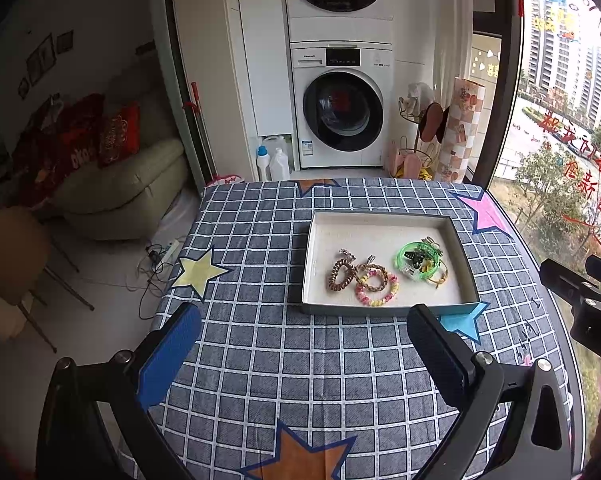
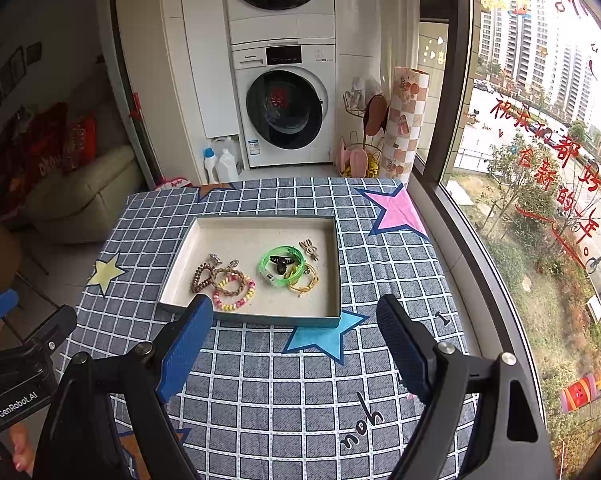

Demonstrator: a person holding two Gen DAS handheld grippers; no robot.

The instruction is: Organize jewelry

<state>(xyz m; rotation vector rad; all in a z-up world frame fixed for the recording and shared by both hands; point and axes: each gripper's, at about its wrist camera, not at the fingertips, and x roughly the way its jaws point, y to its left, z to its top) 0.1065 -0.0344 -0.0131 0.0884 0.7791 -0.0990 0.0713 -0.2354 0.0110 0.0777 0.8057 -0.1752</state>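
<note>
A shallow grey box point(image 1: 388, 310) point(image 2: 252, 319) with a white inside lies on the checked tablecloth. In it are a brown coil hair tie point(image 1: 339, 275) point(image 2: 201, 277), a pink and yellow bead bracelet point(image 1: 377, 291) point(image 2: 234, 293), a green bangle point(image 1: 418, 261) point(image 2: 281, 265) with a black clip inside it, a yellow band point(image 2: 305, 282) and a small beige clip point(image 2: 310, 249). My left gripper point(image 1: 304, 320) hangs open above the cloth, short of the box. My right gripper point(image 2: 294, 312) is open too, nothing between its fingers, just before the box's near wall.
The table point(image 1: 260, 360) ends at a window on the right. Beyond its far edge stand a washing machine point(image 1: 342, 116), detergent bottles point(image 1: 274, 162) and a rack. A sofa point(image 1: 120, 188), a chair and floor cables lie to the left. The right gripper's body point(image 1: 584, 300) shows at the right edge.
</note>
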